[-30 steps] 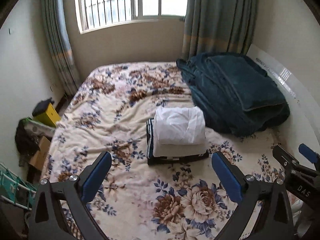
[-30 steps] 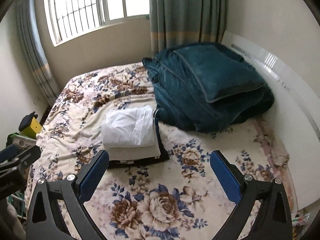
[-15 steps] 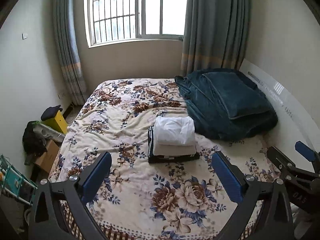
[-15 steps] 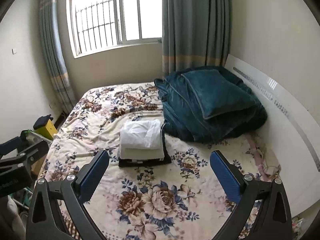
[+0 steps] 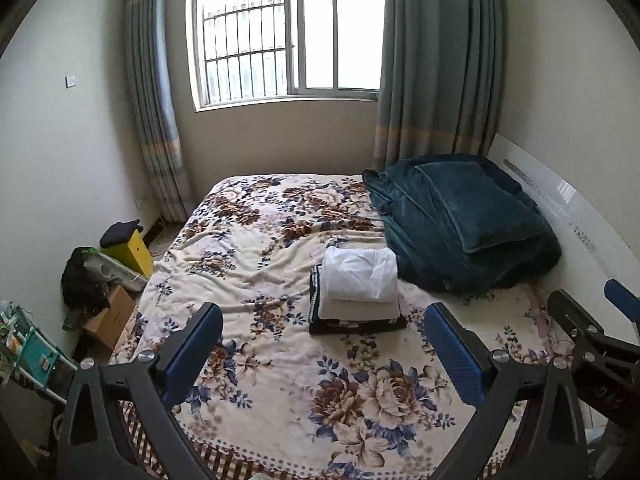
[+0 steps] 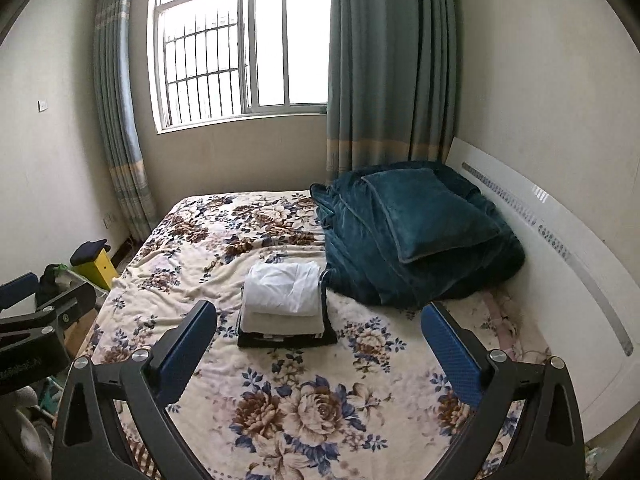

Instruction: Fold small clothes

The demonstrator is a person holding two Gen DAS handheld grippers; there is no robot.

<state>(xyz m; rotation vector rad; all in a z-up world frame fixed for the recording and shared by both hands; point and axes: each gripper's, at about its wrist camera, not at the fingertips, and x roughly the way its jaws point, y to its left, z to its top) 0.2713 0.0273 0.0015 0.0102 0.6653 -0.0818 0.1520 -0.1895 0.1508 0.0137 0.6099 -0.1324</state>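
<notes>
Across a bed (image 5: pixel 256 364) covered in a floral blanket, a teal quilt (image 5: pixel 460 220) is lying bunched against the headboard (image 6: pixel 560 280). Just beside it, a stack of folded clothes (image 5: pixel 356 292) is sitting near the middle, white on top, what looks like a dark garment at the bottom. Hovering well short of the stack, the left gripper (image 5: pixel 320 354) and right gripper (image 6: pixel 318 352) are both gaping wide, holding nothing.
</notes>
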